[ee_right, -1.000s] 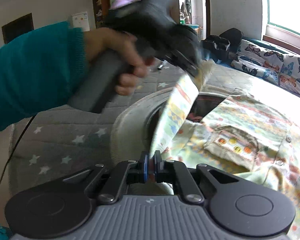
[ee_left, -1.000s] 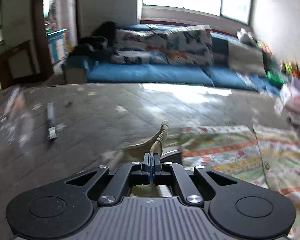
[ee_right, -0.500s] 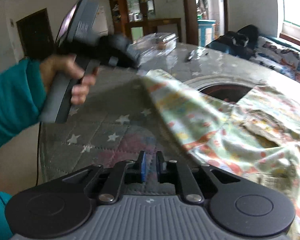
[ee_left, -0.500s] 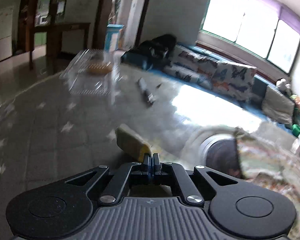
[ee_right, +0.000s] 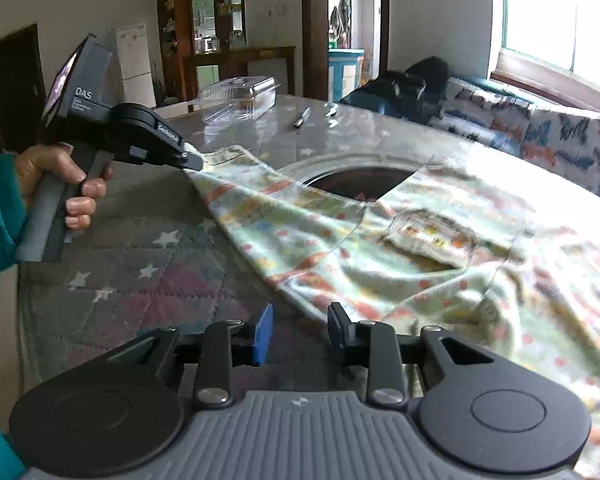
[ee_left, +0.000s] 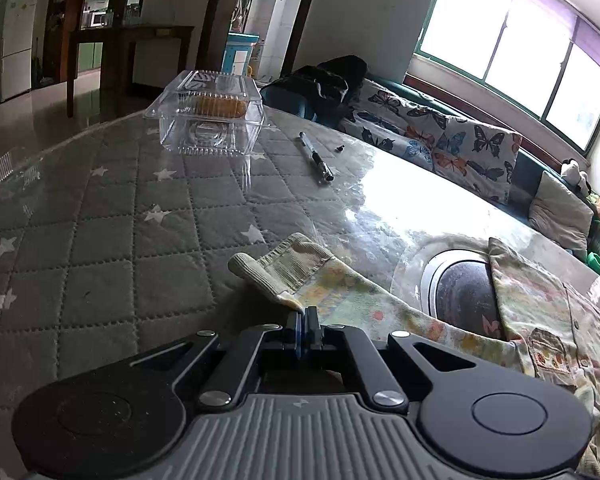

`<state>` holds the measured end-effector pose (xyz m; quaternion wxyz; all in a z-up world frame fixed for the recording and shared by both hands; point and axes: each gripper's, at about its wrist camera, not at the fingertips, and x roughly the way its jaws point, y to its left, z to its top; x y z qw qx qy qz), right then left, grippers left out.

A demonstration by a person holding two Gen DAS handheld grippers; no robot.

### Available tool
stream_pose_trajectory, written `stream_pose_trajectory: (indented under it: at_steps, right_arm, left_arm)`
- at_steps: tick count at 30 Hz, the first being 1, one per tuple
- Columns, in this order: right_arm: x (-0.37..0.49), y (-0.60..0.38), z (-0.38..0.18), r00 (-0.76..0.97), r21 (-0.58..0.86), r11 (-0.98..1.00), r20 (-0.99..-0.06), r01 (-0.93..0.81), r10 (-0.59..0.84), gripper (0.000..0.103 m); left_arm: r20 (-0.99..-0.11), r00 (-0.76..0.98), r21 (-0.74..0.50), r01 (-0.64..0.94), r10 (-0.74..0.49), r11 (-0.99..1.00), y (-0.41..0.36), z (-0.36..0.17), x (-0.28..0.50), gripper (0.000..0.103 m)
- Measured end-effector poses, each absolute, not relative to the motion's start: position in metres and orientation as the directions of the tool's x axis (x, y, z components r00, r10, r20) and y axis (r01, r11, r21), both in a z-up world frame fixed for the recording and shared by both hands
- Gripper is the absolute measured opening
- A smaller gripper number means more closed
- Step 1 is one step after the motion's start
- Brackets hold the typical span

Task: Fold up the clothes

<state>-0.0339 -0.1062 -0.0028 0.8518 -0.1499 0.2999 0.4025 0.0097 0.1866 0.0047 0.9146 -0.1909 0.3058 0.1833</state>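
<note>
A pale patterned shirt (ee_right: 440, 240) with a chest pocket lies spread on the quilted star table cover (ee_left: 100, 240). Its sleeve (ee_left: 340, 292) stretches out to the left, ending in a ribbed cuff (ee_left: 284, 268). My left gripper (ee_left: 305, 314) is shut on the sleeve just behind the cuff; it also shows in the right wrist view (ee_right: 192, 164), held by a hand, pulling the sleeve taut. My right gripper (ee_right: 300, 332) is open and empty, just above the table at the shirt's lower sleeve edge.
A clear plastic food box (ee_left: 210, 114) and a pen (ee_left: 316, 156) lie at the far side of the table. A round dark opening (ee_left: 464, 292) in the tabletop sits partly under the shirt. A sofa with butterfly cushions (ee_left: 440, 140) stands behind.
My left gripper has carried the sleeve out to the left and lowered it toward the table. My right gripper has let go of the shirt and opened.
</note>
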Motion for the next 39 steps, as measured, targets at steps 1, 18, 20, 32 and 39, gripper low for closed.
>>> stream_pose_trajectory:
  at_steps: [1, 18, 20, 32, 39]
  right_arm:
    - [-0.033, -0.105, -0.004, 0.507, -0.033, 0.633, -0.632, -0.774, 0.587, 0.029]
    - [-0.037, -0.115, -0.006, 0.32, 0.129, 0.52, -0.656, -0.845, 0.683, 0.014]
    - [-0.038, -0.125, 0.002, 0.326, 0.143, 0.523, -0.637, -0.841, 0.698, 0.015]
    - [0.001, -0.25, 0.006, 0.597, 0.112, 0.837, -0.651, -0.535, 0.469, 0.016]
    - [0.036, -0.322, -0.006, 0.711, 0.082, 0.952, -0.646, -0.296, 0.277, 0.026]
  left_arm:
    - [-0.628, 0.746, -0.238, -0.454, 0.22, 0.859, 0.187, 0.005, 0.009, 0.002]
    - [-0.625, 0.724, -0.209, -0.514, 0.291, 0.832, 0.199, 0.013, -0.011, 0.007]
    - [-0.645, 0.709, -0.21, -0.524, 0.286, 0.825, 0.204, 0.009, -0.013, 0.008]
    - [-0.64, 0.667, -0.116, -0.575, 0.382, 0.81, 0.214, 0.015, -0.017, 0.025]
    - [-0.632, 0.687, -0.119, -0.544, 0.359, 0.831, 0.203, 0.022, -0.013, 0.033]
